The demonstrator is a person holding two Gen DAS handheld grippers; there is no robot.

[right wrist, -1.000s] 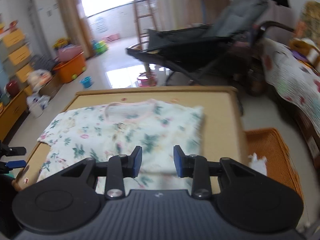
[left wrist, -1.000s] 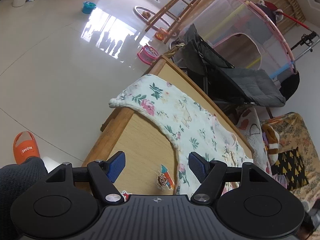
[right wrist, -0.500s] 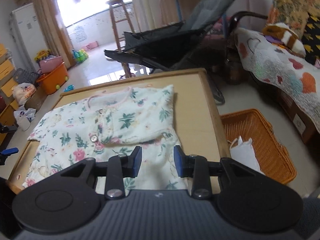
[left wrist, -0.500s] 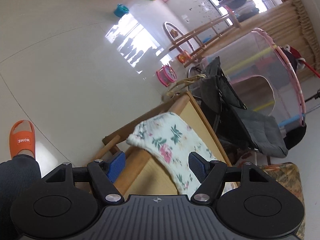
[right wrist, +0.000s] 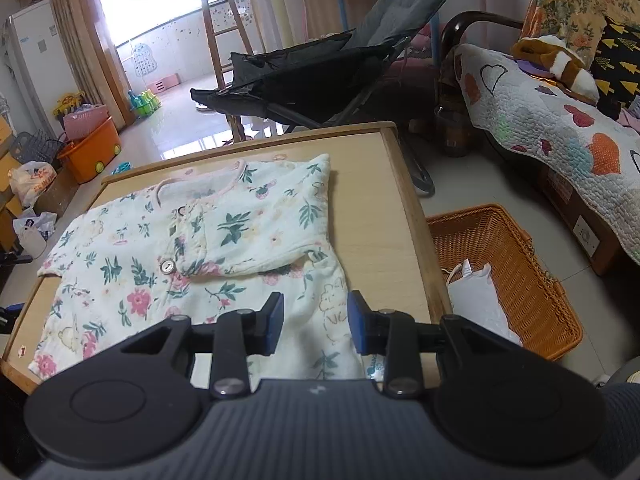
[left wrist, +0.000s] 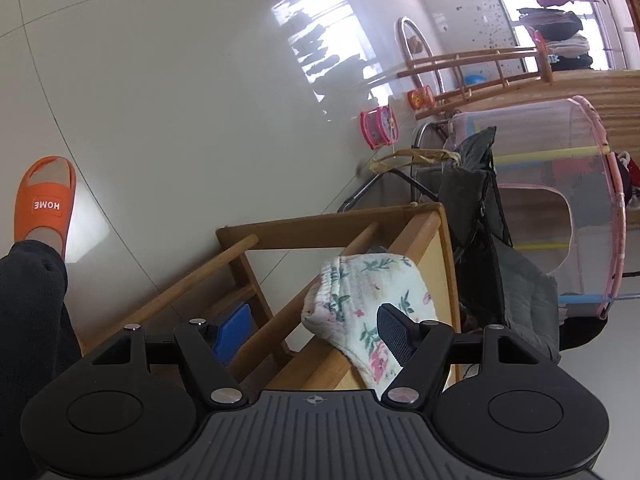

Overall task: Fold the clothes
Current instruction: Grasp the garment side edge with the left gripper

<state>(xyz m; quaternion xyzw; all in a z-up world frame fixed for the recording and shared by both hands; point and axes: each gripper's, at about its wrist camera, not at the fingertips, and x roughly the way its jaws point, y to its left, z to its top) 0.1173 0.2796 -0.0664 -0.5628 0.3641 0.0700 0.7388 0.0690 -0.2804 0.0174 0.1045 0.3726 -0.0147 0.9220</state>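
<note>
A floral baby garment [right wrist: 224,240] lies flat on the wooden table [right wrist: 400,200], one sleeve folded across its chest. My right gripper [right wrist: 316,322] hovers over its lower hem, jaws partly apart with nothing pinched. In the left wrist view the other sleeve [left wrist: 360,292] droops over the table's side edge [left wrist: 288,320]. My left gripper [left wrist: 312,334] is open at that edge. Its right fingertip [left wrist: 394,338] is in front of the sleeve and its left fingertip [left wrist: 232,332] is out past the edge. Whether a pad touches the cloth I cannot tell.
An orange wicker basket [right wrist: 520,272] holding white cloth [right wrist: 476,296] stands on the floor right of the table. A dark stroller [right wrist: 320,68] stands behind the table, a quilted sofa [right wrist: 540,120] at right. A person's dark trouser leg [left wrist: 28,312] and orange slipper [left wrist: 44,200] are at the left.
My left gripper has rolled and dropped toward the table's side edge, so the hanging sleeve end now sits between its fingers. The right gripper came closer over the hem, then held still.
</note>
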